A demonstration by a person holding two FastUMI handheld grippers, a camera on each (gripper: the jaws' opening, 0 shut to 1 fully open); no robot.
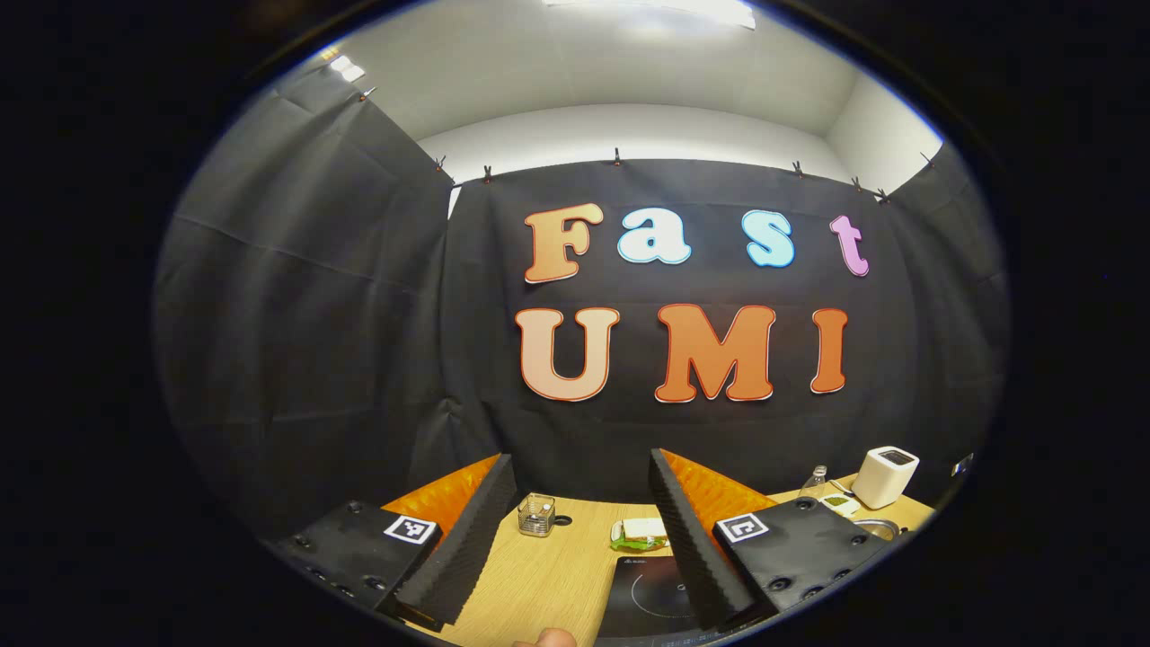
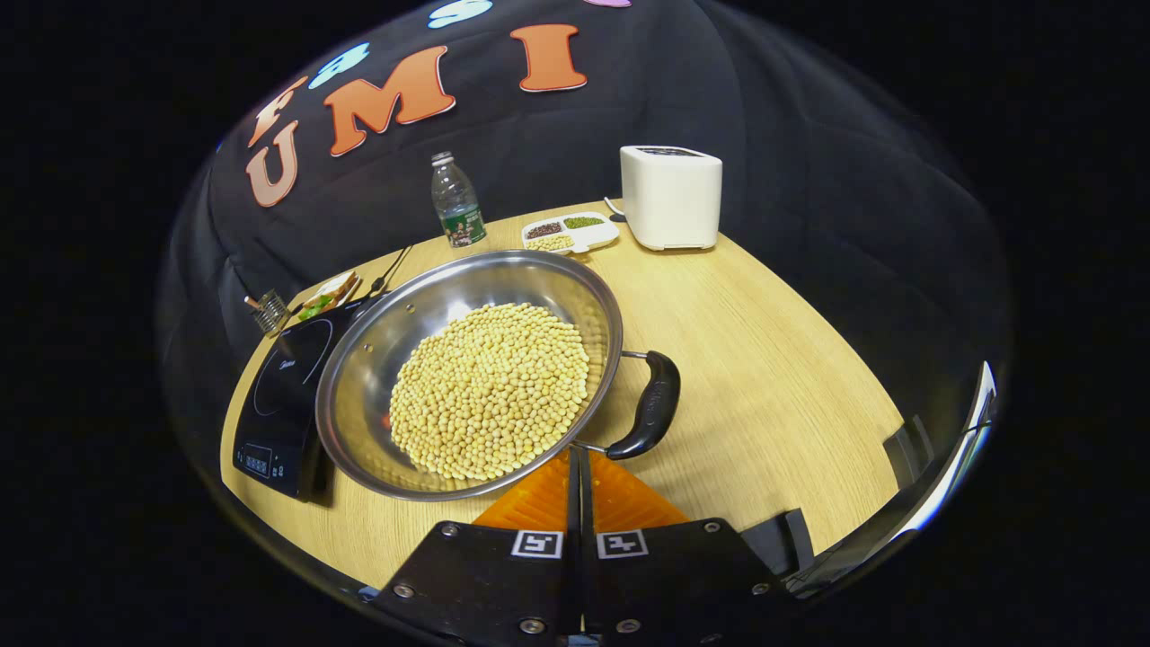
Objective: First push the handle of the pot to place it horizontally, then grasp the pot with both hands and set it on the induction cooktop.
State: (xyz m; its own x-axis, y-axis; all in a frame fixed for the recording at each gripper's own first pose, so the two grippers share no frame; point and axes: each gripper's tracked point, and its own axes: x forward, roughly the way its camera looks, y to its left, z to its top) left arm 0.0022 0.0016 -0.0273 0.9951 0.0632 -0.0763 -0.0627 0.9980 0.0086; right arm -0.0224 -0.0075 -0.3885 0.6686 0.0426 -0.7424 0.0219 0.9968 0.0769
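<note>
A wide steel pot (image 2: pixel 377 359) filled with yellow beans (image 2: pixel 490 391) stands on the wooden table in the right gripper view. Its black loop handle (image 2: pixel 653 404) points to the right. The black induction cooktop (image 2: pixel 286 386) lies just left of the pot, whose rim overlaps its edge. My right gripper (image 2: pixel 575 458) is shut with nothing between its fingers, its tip at the pot's near rim beside the handle's lower rod. My left gripper (image 1: pixel 582 463) is open and empty, raised and facing the wall, with the cooktop (image 1: pixel 651 598) below it and the pot's rim (image 1: pixel 876 528) at far right.
At the back of the table stand a white toaster (image 2: pixel 669 196), a divided dish of grains (image 2: pixel 569 234) and a plastic bottle (image 2: pixel 456 202). A plate of food (image 2: pixel 328 296) and a small wire basket (image 2: pixel 267 310) sit behind the cooktop. A fingertip (image 1: pixel 548 638) shows at the bottom.
</note>
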